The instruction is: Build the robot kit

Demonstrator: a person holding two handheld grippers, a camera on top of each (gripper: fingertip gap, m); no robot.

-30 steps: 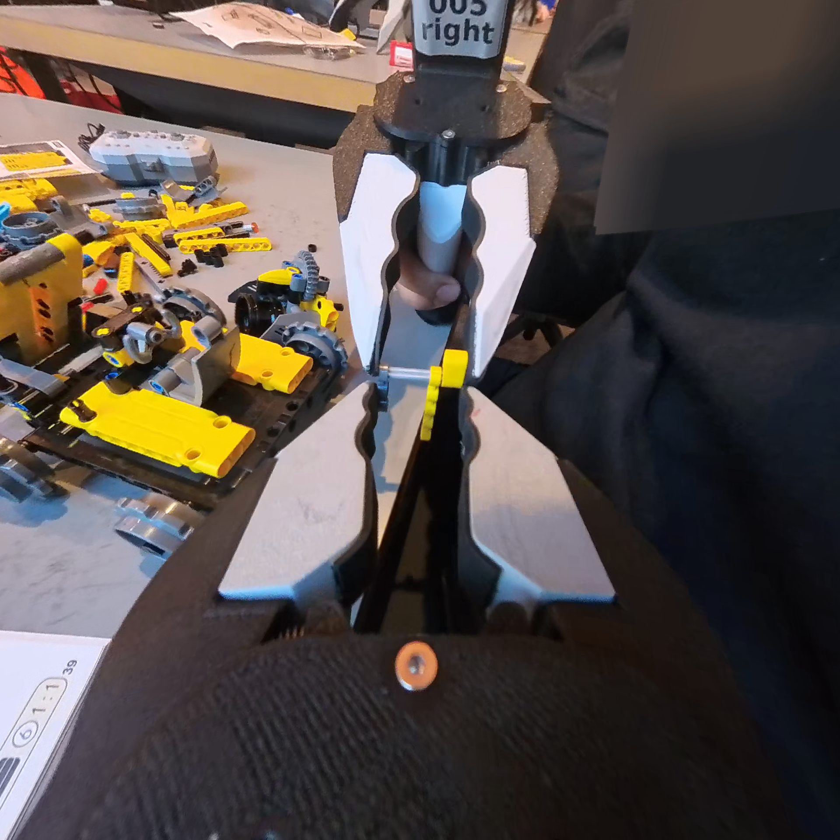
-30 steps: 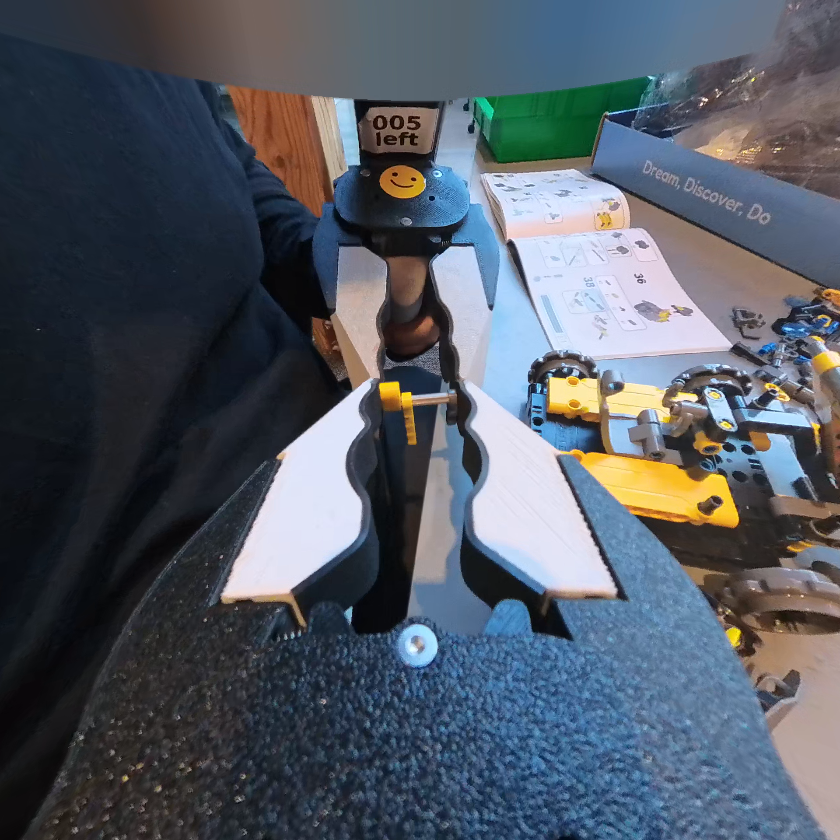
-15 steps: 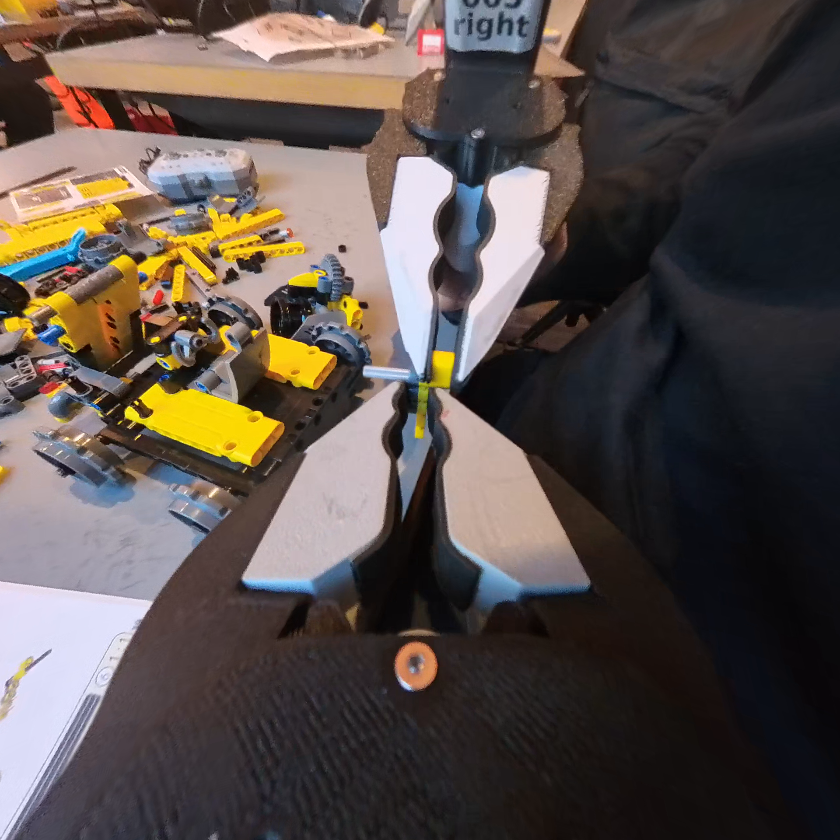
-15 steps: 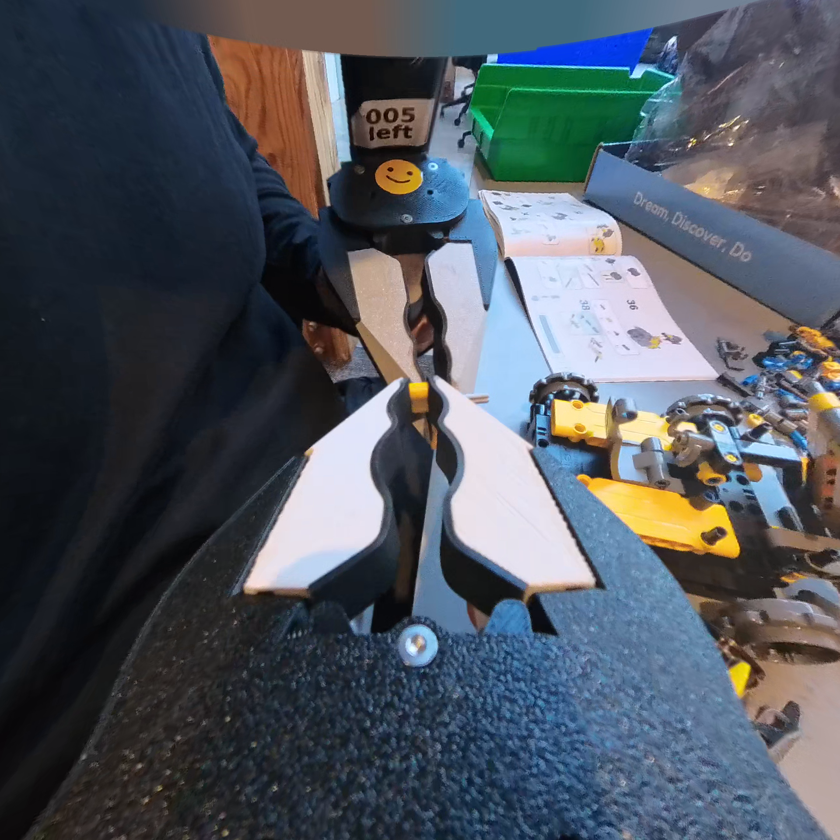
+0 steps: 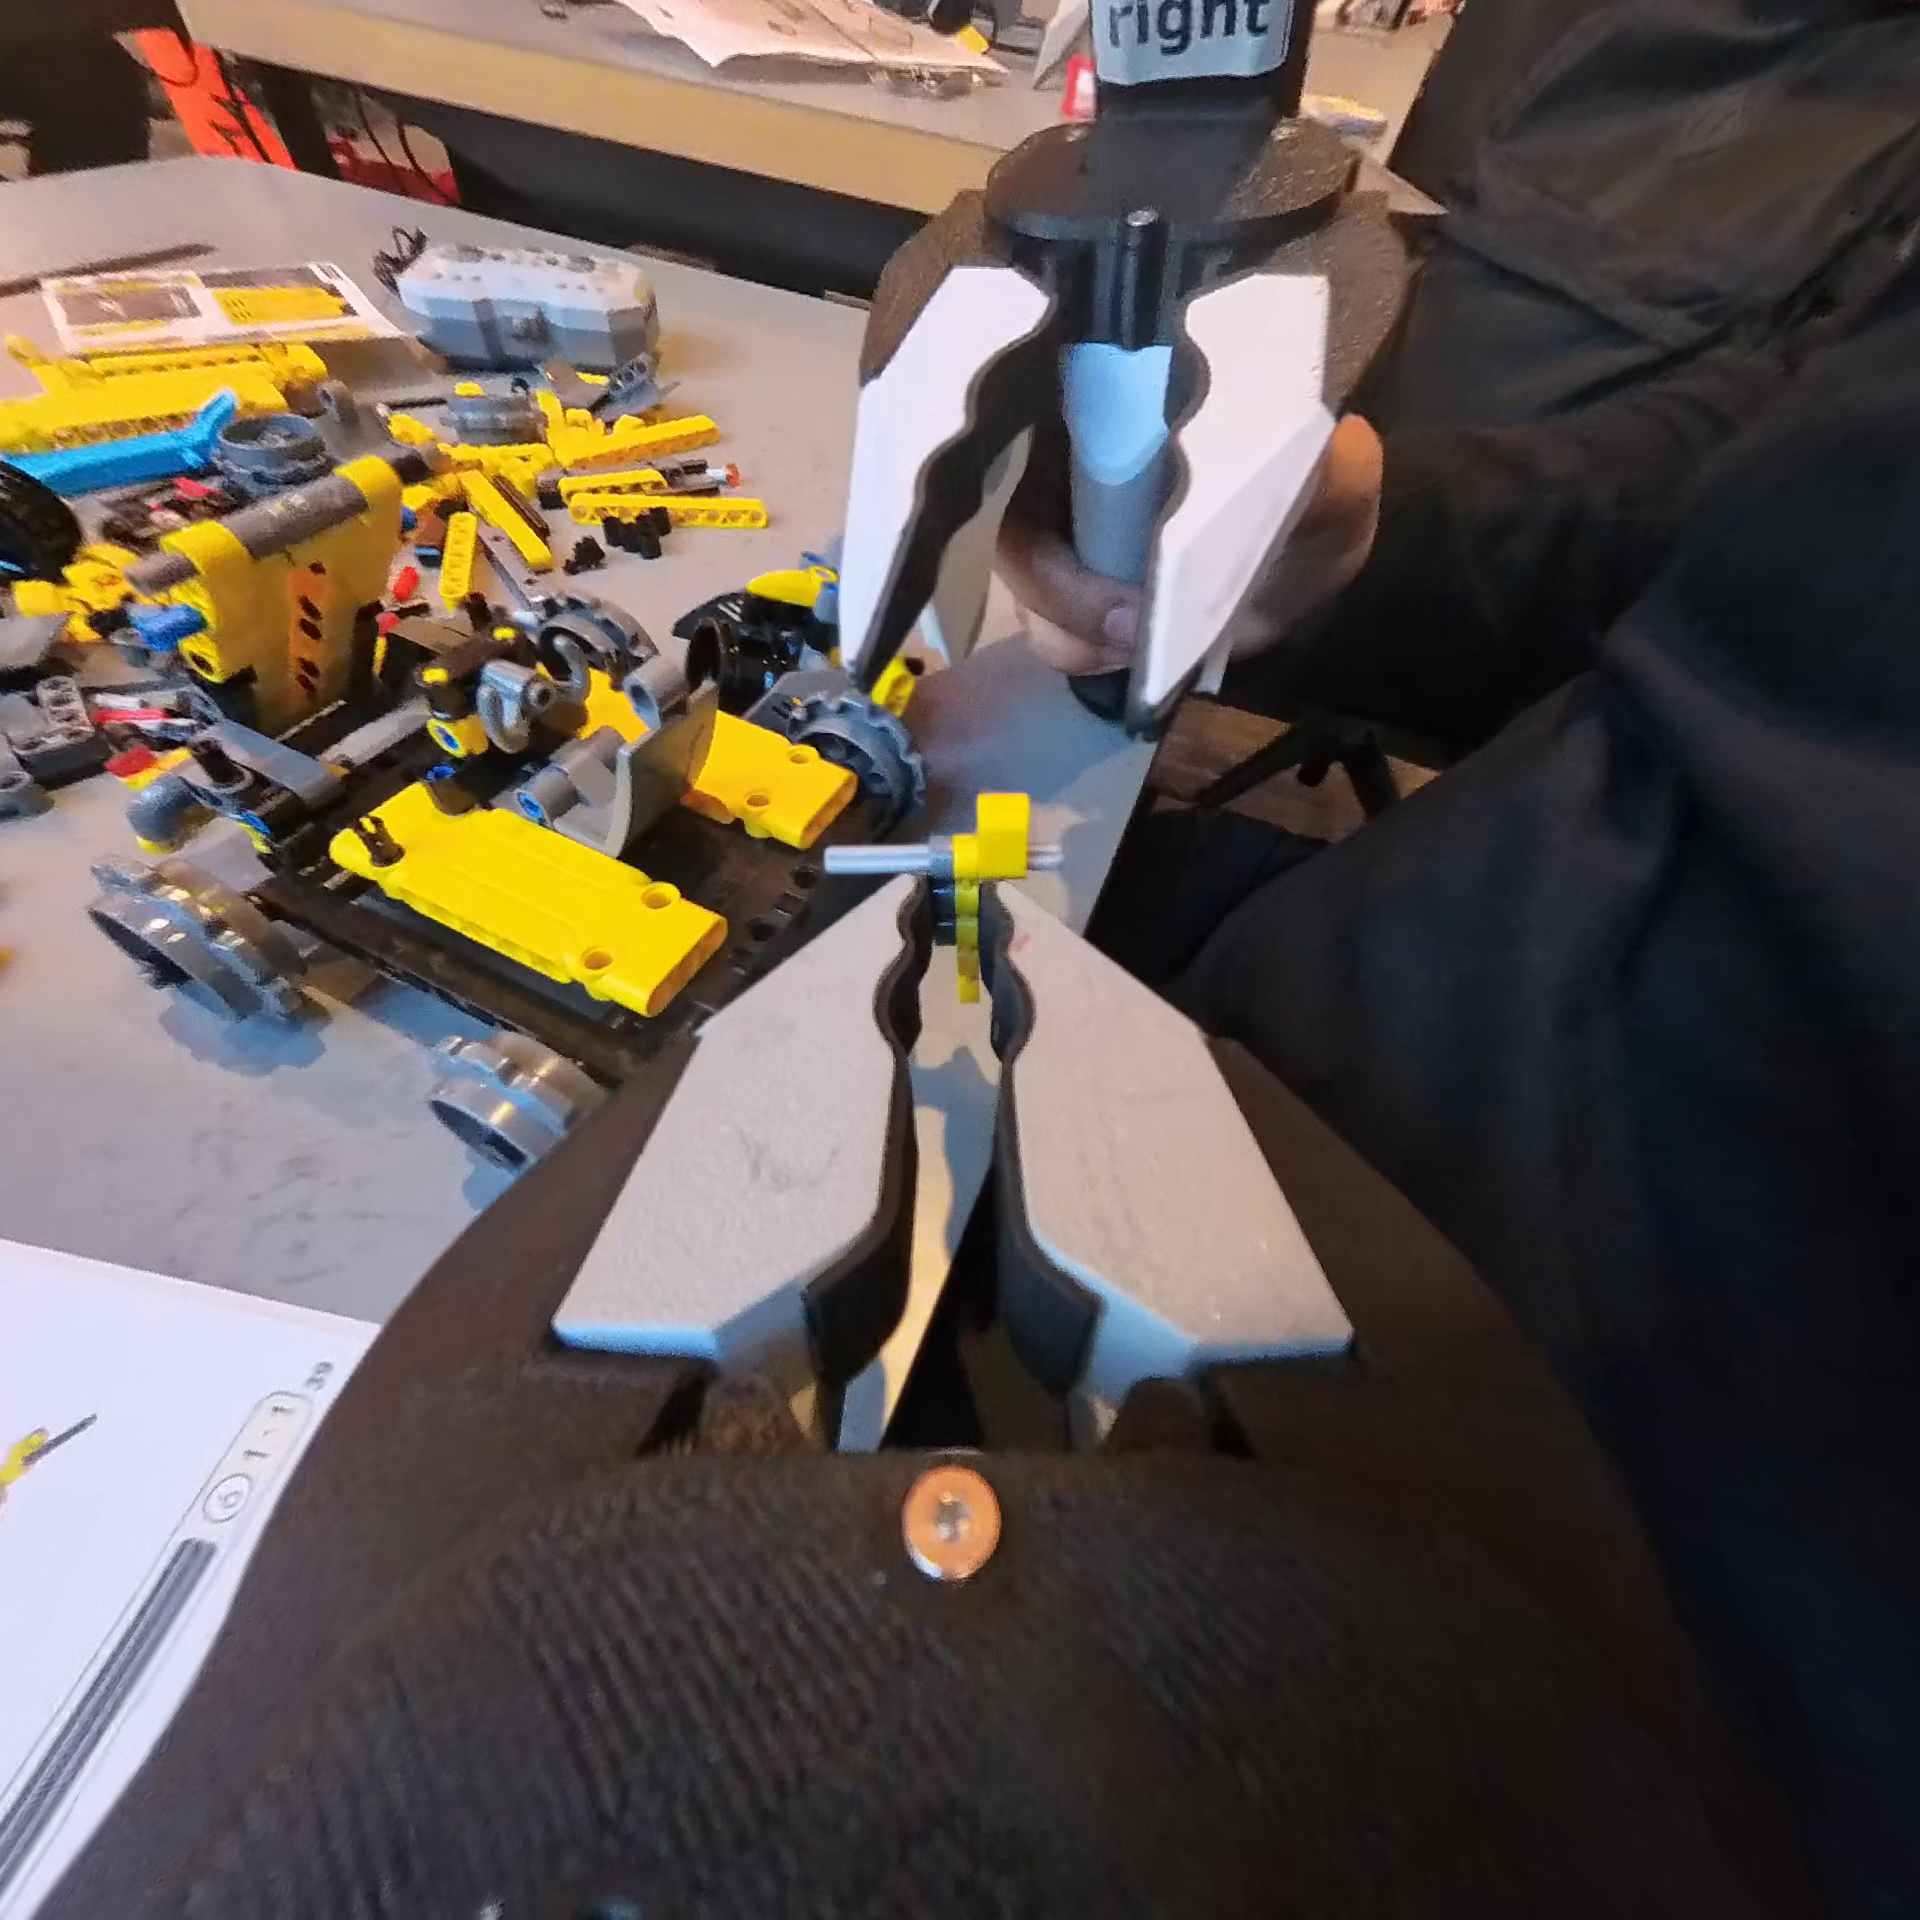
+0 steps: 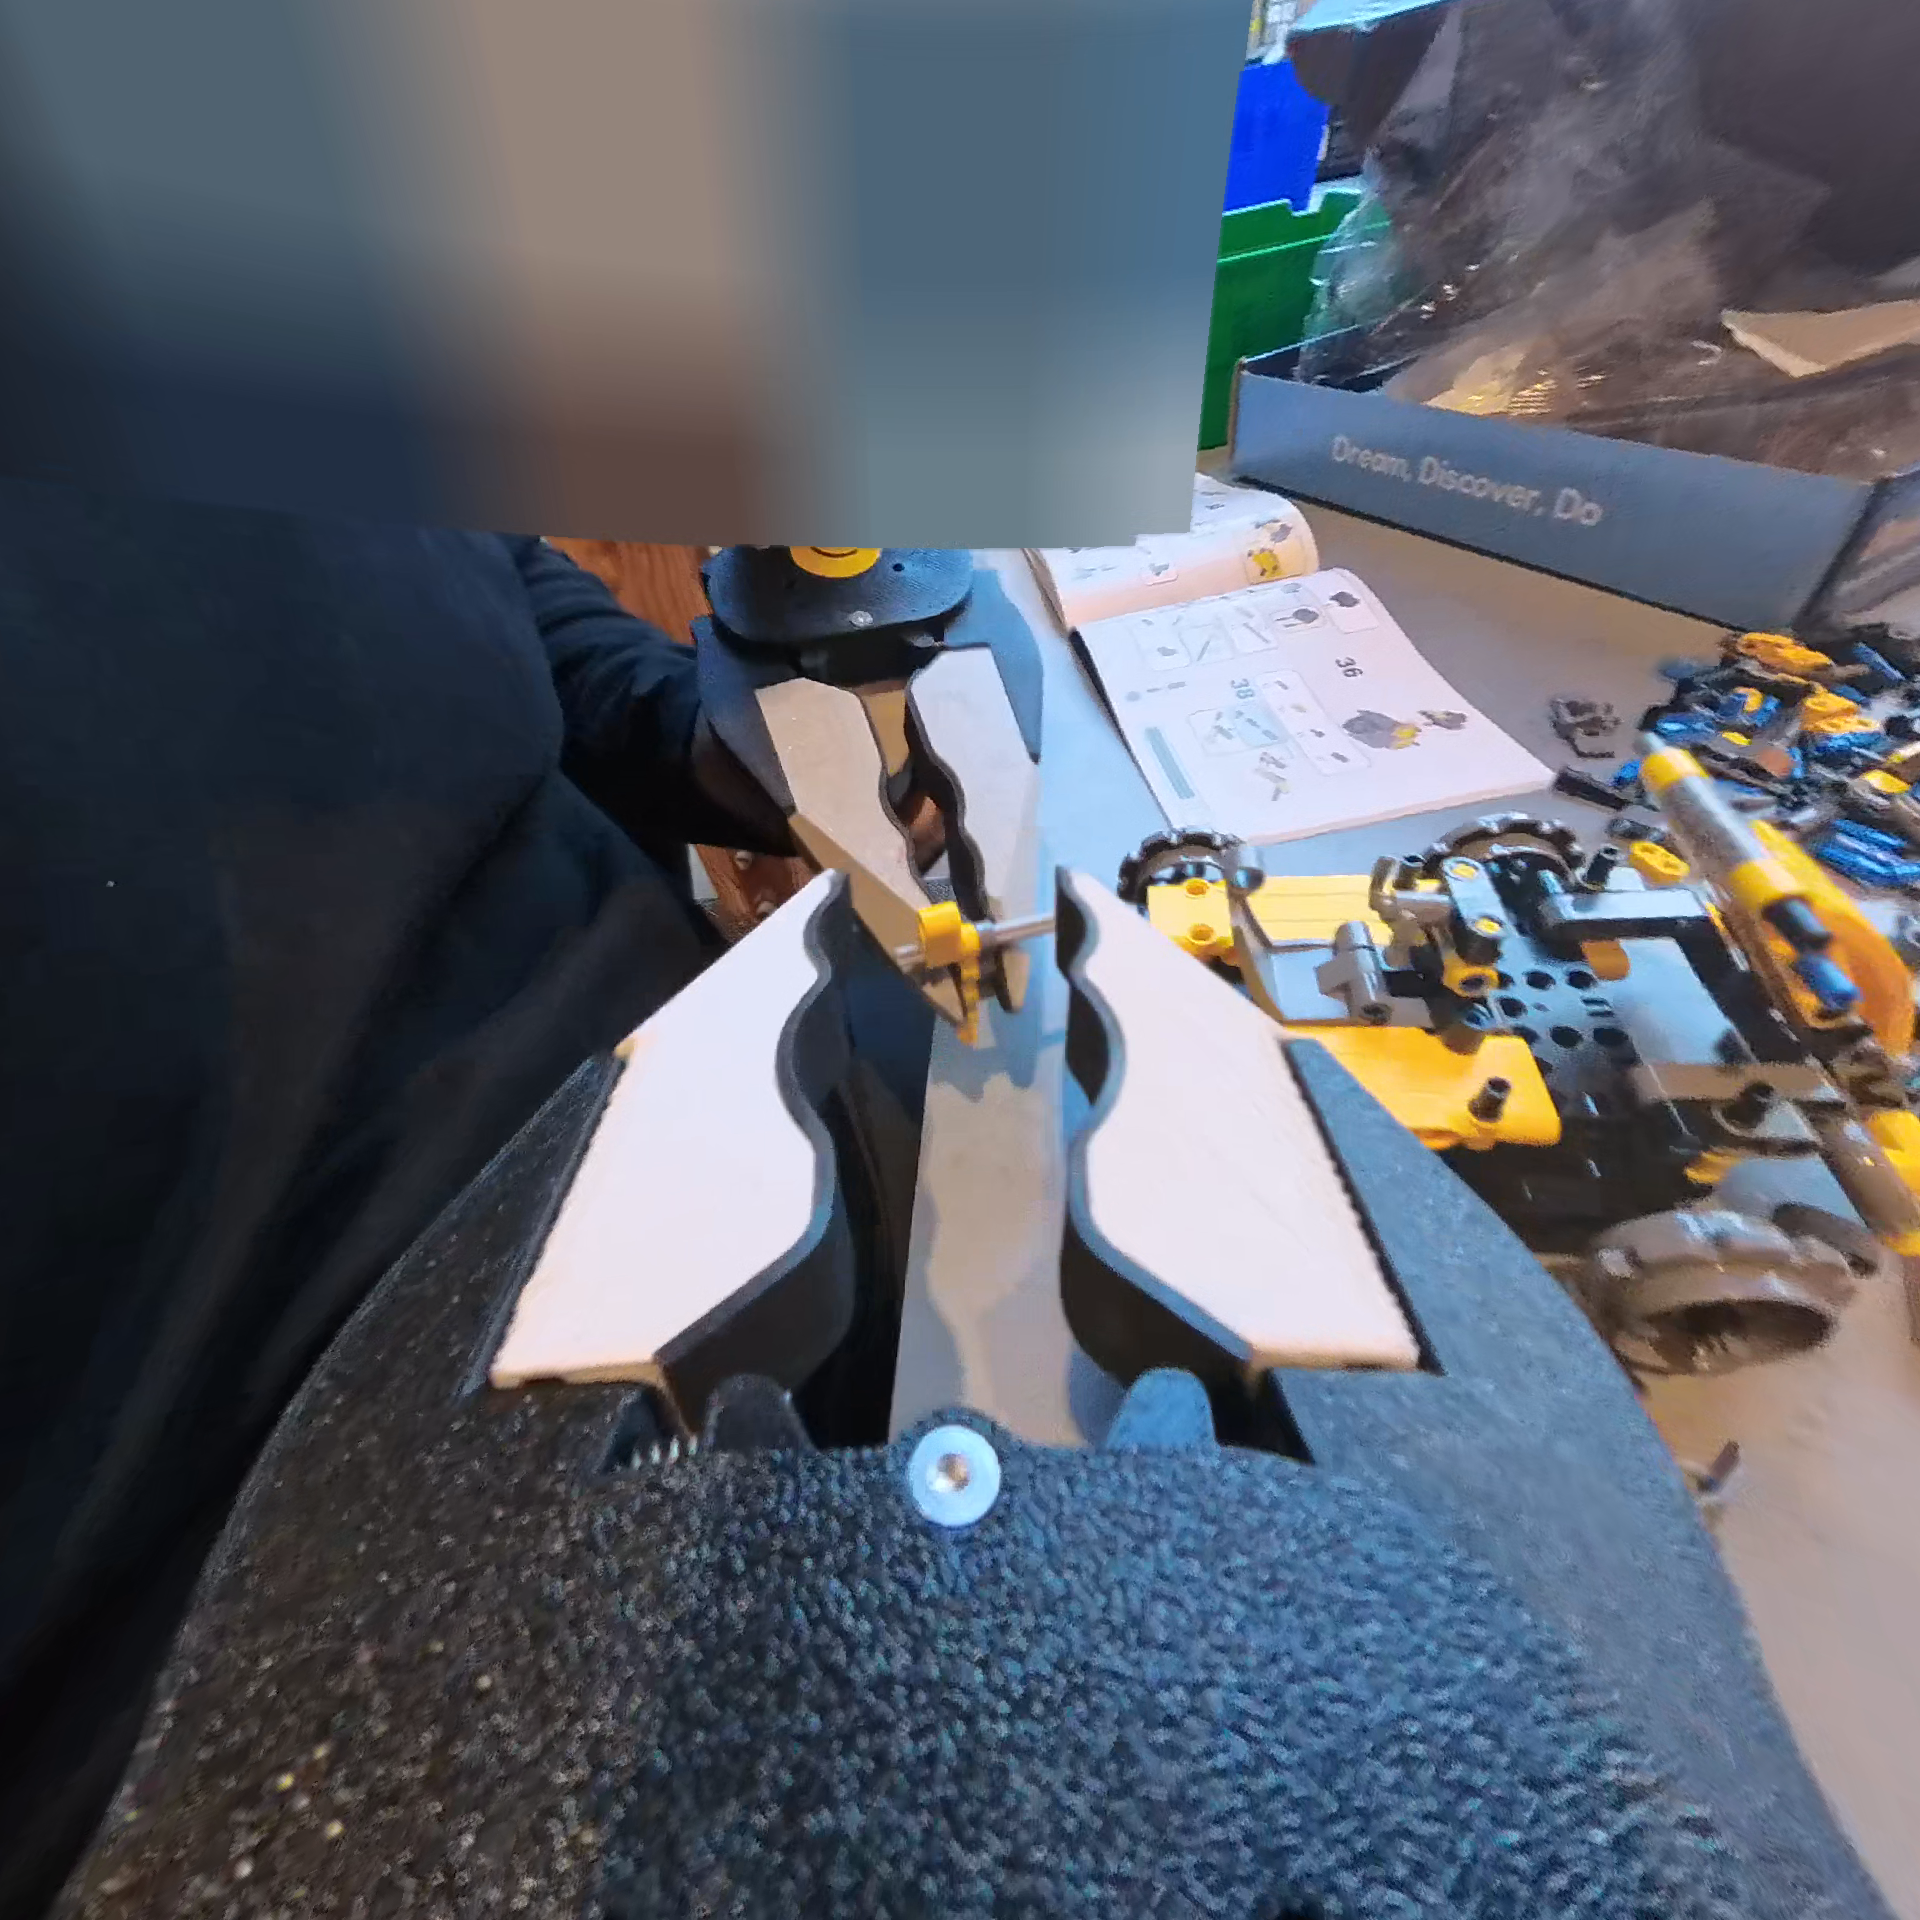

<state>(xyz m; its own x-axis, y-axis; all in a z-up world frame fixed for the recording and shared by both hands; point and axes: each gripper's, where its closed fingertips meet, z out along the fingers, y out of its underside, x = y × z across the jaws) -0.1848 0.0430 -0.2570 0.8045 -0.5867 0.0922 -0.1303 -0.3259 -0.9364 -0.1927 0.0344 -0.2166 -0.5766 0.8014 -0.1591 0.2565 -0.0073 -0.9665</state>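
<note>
My left gripper (image 5: 961,914) is shut on a small yellow connector (image 5: 982,847) with a thin grey axle (image 5: 873,859) pushed through it, held in the air past the table's near edge. My right gripper (image 5: 1003,691) faces it from beyond, open and empty, a short way off. In the right wrist view my right gripper (image 6: 951,883) stands open with its fingers either side of the yellow connector (image 6: 943,932), not touching it. The left gripper (image 6: 971,997) pinches that piece there, and the axle (image 6: 1018,927) points toward the right finger.
A part-built yellow and black model vehicle (image 5: 540,894) sits on the grey table (image 5: 260,1164), also in the right wrist view (image 6: 1558,997). Loose parts (image 5: 582,488), a grey battery box (image 5: 530,307), open instruction booklets (image 6: 1299,707) and a dark box (image 6: 1558,509) lie around. A person's dark clothing (image 5: 1610,1039) is close by. The grippers are tip to tip, or close to it.
My right gripper, shut at the yellow connector half a second ago, has opened and drawn back. My left gripper has stayed shut on the piece.
</note>
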